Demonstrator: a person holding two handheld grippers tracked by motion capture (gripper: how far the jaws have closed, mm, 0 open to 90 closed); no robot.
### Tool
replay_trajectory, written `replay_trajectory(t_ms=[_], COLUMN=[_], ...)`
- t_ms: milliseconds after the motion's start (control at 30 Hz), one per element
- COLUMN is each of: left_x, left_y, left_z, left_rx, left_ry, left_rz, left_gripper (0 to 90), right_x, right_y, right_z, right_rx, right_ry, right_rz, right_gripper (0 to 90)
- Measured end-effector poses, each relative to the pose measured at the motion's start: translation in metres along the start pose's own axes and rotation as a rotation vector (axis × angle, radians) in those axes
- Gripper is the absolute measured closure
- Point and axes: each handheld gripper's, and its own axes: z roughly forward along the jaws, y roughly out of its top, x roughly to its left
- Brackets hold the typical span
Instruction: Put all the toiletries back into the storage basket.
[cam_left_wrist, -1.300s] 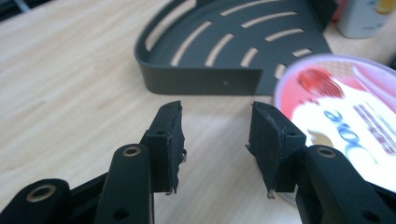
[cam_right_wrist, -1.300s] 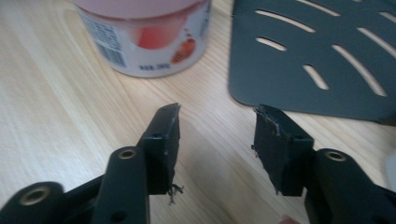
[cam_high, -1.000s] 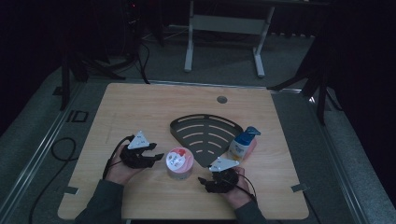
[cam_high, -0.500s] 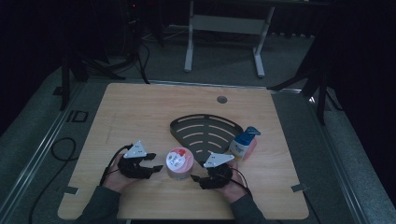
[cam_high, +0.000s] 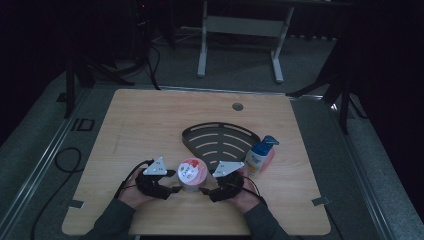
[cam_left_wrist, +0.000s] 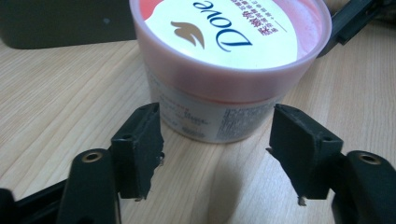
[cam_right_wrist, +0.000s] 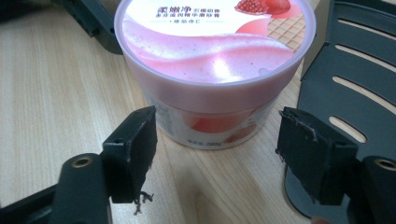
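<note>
Both the left gripper (cam_high: 176, 189) and right gripper (cam_high: 204, 190) have just been opening, pads clear of the round, glossy pink plastic tub (cam_high: 192, 174), which now sits nearer than before.

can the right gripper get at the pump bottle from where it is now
Probably yes: the pump bottle stands just beyond the right gripper, whose jaws, just opening, face the pink tub; it would need to turn away.

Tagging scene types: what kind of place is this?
Likely a lab or studio data-collection rig, not a home: a pale wooden table on grey carpet in a dark room, a white metal stand behind it, black cables trailing over the floor.
</note>
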Motion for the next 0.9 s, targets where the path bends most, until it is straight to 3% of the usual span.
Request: replay_trajectory(t_ms=[367, 667, 900], left_x=[-0.003, -0.005, -0.008], left_y=[0.005, 0.007, 0.011], left_z=[0.004, 0.003, 0.003], left_rx=[-0.002, -0.008, -0.002], left_ry=[-0.006, 0.017, 0.043], left_rz=[0.023, 0.040, 0.065], left_gripper=[30.2, 28.5, 28.2], right_x=[-0.001, -0.002, -0.004], right_y=[0.001, 0.011, 0.013], right_z=[0.005, 0.008, 0.007], right_rx=[-0.014, 0.008, 0.015], right_ry=[0.021, 0.023, 0.034], right_rz=[-0.014, -0.055, -0.056], right_gripper=[24.2, 19.1, 18.9])
